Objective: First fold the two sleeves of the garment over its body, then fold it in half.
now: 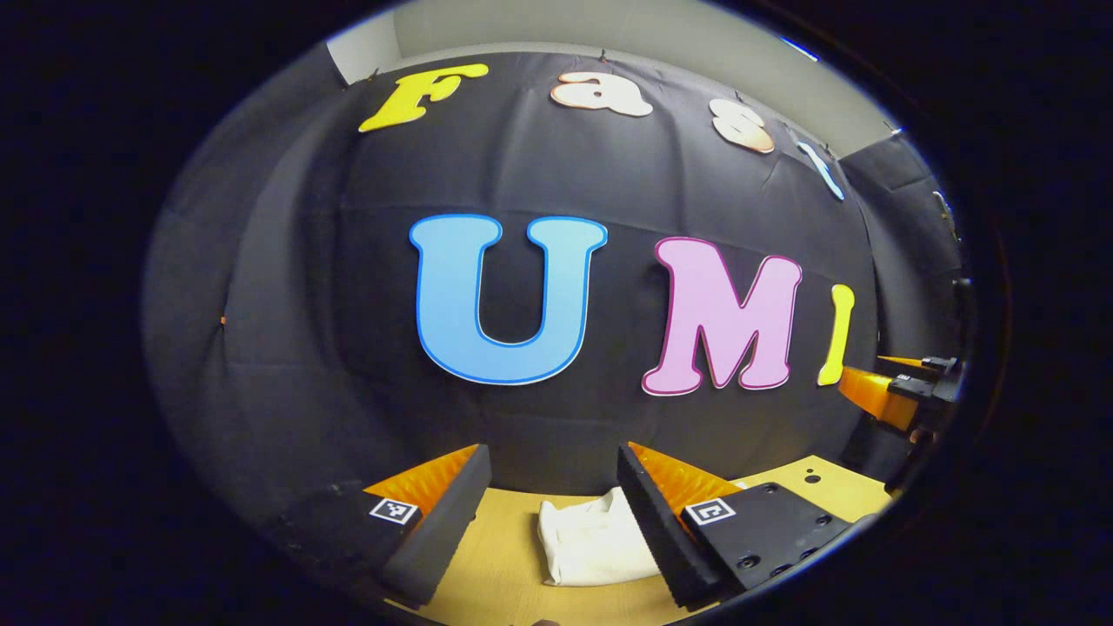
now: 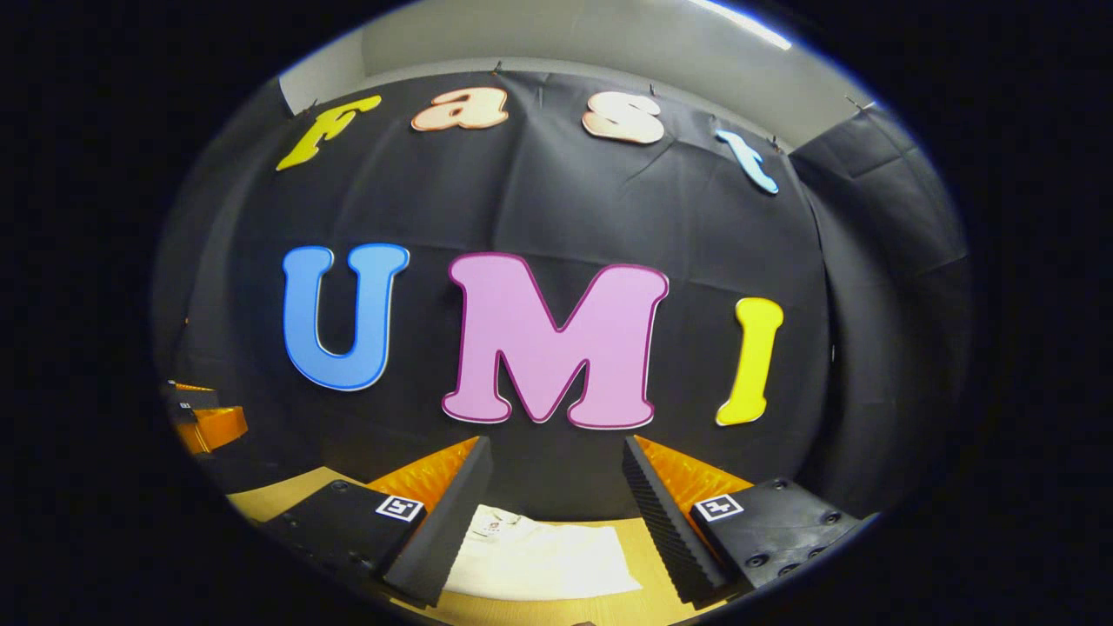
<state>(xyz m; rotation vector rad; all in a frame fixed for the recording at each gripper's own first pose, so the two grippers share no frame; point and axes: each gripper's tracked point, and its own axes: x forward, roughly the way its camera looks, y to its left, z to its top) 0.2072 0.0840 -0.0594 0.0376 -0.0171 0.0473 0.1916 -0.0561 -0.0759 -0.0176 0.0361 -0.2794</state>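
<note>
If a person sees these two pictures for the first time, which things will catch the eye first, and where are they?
The white garment lies as a compact folded bundle on the light wooden table, seen low between the open fingers of the left gripper. In the right gripper view it lies likewise under the open right gripper, with the black cloth wall rising behind. Both grippers are above the garment and hold nothing.

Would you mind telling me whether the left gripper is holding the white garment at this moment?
No, the left gripper stands open above the wooden table, and the white garment lies on it, apart from both fingers.
</note>
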